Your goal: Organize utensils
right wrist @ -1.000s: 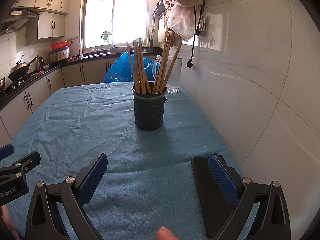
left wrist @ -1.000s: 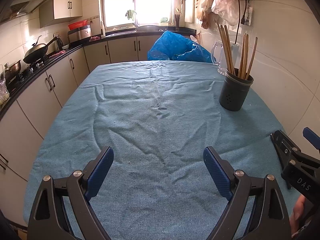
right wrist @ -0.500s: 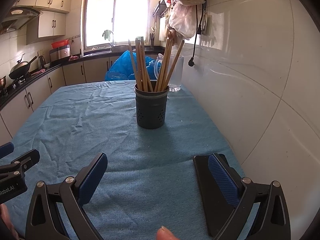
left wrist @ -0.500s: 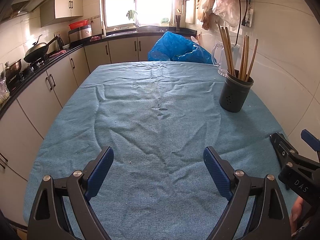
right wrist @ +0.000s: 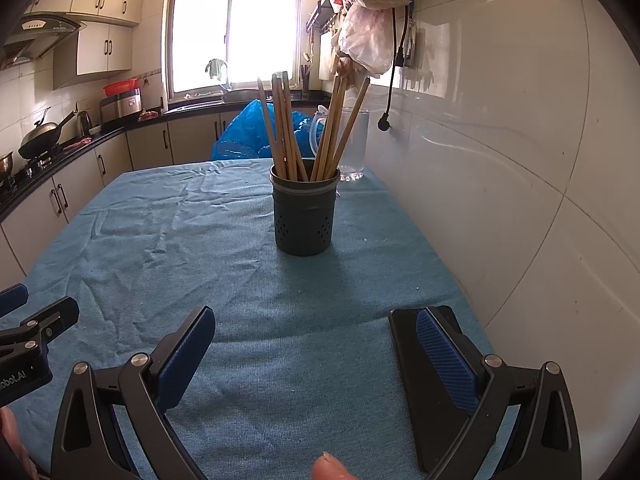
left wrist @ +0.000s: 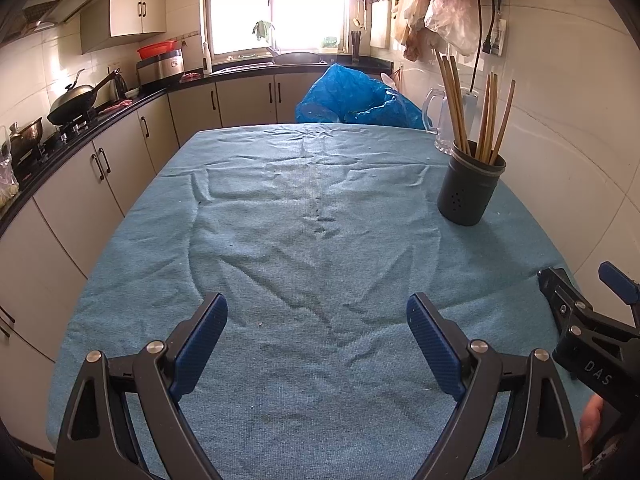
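Note:
A dark perforated utensil holder (right wrist: 303,210) stands upright on the blue tablecloth (right wrist: 200,240), with several wooden chopsticks (right wrist: 288,128) standing in it. It also shows at the right of the left wrist view (left wrist: 469,188). My right gripper (right wrist: 316,344) is open and empty, low over the cloth, well short of the holder. My left gripper (left wrist: 316,336) is open and empty over the near middle of the cloth. The right gripper shows at the left wrist view's right edge (left wrist: 588,320).
A flat black phone-like slab (right wrist: 424,360) lies on the cloth under my right gripper's right finger. A glass jug (right wrist: 354,144) and a blue plastic bag (left wrist: 360,100) sit at the table's far end. A tiled wall (right wrist: 500,160) runs along the right; kitchen counters (left wrist: 80,128) along the left.
Both grippers have drawn back slightly toward the near edge and stay open. The holder and chopsticks have not moved.

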